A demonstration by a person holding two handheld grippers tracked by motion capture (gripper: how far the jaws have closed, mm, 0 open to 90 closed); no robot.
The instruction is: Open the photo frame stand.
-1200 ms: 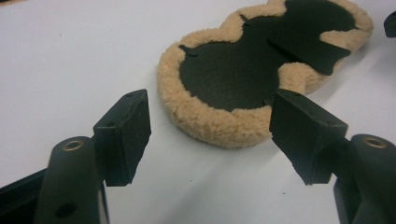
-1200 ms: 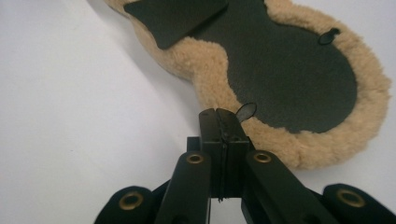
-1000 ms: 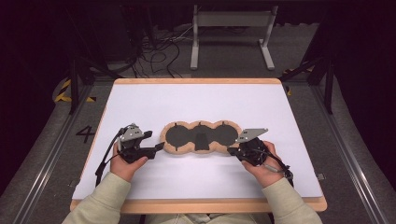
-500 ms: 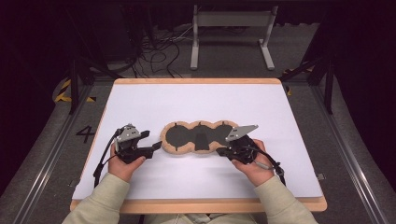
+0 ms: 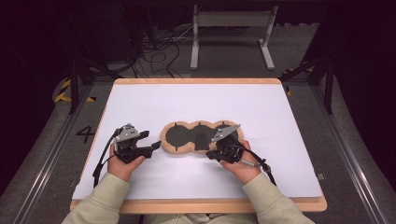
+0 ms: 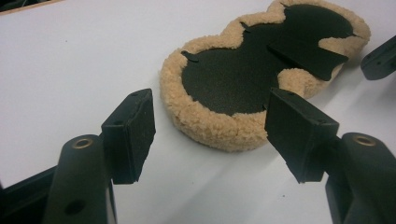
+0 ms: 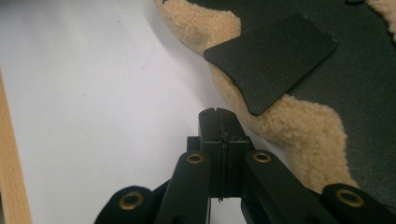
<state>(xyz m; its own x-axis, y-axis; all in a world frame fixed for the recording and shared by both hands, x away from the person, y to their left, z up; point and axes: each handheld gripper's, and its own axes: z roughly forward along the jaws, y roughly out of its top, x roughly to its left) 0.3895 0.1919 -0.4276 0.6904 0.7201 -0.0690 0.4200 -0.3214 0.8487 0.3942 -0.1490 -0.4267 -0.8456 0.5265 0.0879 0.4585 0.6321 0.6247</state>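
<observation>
A white table top (image 5: 196, 107) with a pale wooden edge carries the scene, ringed by a dark room of grey floor, tangled cables and a grey metal stand (image 5: 231, 35) behind. Near the person's side of the board lies the piece in hand: a tan fleece pad (image 5: 198, 137) of three joined rounds, its dark backing turned up. A loose black flap (image 7: 271, 58) lies across the pad's near rim, overhanging the fleece edge.

The person's left gripper (image 6: 210, 130) waits just beside the pad's left lobe, jaws spread wide with nothing between them, though they have just been closing slightly; the lobe's rim sits ahead of the pads (image 6: 133, 128), not yet within them. The right gripper (image 7: 219, 126) has its jaws pressed flat together on nothing, tips low at the white surface and just short of the fleece rim below the flap.

The step appears to be a two-handed take of the pad. Done well (a judgement, not a sighting), the left jaws would slide further over the lobe before closing, steadying it, while the right tips must open before they can pinch the flap's overhanging corner. Shoving the closed tips into the soft rim would likely only push the pad across the smooth board.
</observation>
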